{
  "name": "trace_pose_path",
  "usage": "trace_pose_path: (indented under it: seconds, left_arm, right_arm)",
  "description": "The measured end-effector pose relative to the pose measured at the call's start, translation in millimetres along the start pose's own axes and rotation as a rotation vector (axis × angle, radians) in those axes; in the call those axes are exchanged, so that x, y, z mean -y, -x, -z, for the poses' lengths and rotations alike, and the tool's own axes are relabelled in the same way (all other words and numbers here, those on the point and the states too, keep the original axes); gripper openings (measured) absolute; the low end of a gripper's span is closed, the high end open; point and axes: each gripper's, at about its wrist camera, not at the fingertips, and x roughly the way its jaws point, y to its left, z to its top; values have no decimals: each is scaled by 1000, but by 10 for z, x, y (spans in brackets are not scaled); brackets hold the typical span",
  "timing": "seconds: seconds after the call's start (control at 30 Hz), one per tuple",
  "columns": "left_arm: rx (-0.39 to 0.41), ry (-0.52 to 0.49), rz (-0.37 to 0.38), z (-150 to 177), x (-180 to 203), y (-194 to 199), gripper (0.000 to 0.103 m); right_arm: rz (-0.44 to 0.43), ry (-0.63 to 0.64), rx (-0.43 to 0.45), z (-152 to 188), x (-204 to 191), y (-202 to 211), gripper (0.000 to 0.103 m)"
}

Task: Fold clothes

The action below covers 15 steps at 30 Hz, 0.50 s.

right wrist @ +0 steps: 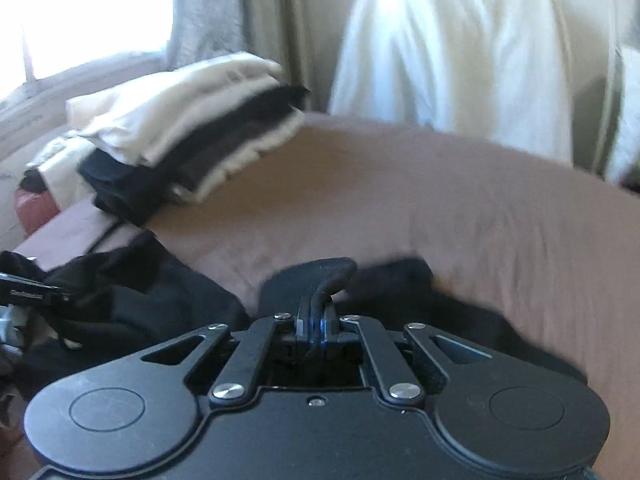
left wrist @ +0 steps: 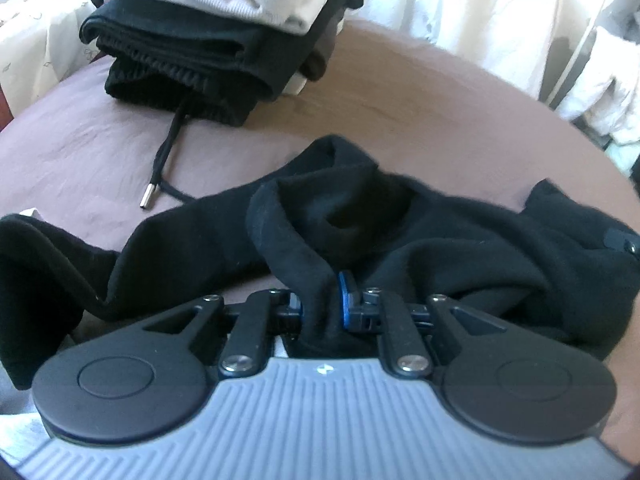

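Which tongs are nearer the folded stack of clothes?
Left, as far as the views show. The left tongs, clamping the black garment, sit on the side of the folded stack; the right tongs grip the garment's far end.

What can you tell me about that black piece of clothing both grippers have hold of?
The black garment looks like soft, matte fleece or knit, crumpled and unfolded, spread across the brown bed cover. A rolled edge forms an open hollow near its middle, perhaps a hood or neck; I cannot tell which. The left gripper is shut on a bunched fold of it, and the right gripper is shut on a thin edge farther along. It lies apart from the stack of folded clothes behind it.
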Motion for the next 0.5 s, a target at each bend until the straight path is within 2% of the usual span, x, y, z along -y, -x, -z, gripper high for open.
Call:
trace_pose_path:
  seconds: [0.1, 0.17, 0.23, 0.27, 0.3, 0.37, 0.43, 0.47, 0.5]
  left_arm:
    - [7, 0, -15, 1, 12, 16, 12]
    - [5, -5, -49, -3, 28, 5, 13]
    - [-12, -2, -97, 9, 25, -54, 17]
    - [-21, 3, -100, 20, 11, -94, 17]
    - [-28, 7, -104, 29, 0, -129, 17]
    - [-32, 12, -108, 25, -9, -165, 17]
    - [-24, 6, -109, 18, 0, -160, 17]
    - [-18, 3, -108, 20, 4, -152, 17]
    - [-11, -1, -105, 25, 9, -140, 16]
  right_arm:
    - [-57, -87, -110, 99, 163, -184, 5]
    - [-126, -153, -92, 57, 261, -211, 12]
    - [-189, -200, -42, -90, 343, -246, 12]
    - [-205, -208, -35, -176, 362, -301, 26]
    - [-221, -216, -27, -263, 381, -356, 56]
    - [-244, -218, -100, -370, 403, -606, 85]
    - [-261, -205, -237, -357, 366, -942, 85]
    - [-249, -173, -310, -313, 306, -1085, 85]
    - [-223, -90, -344, -261, 189, -1166, 85]
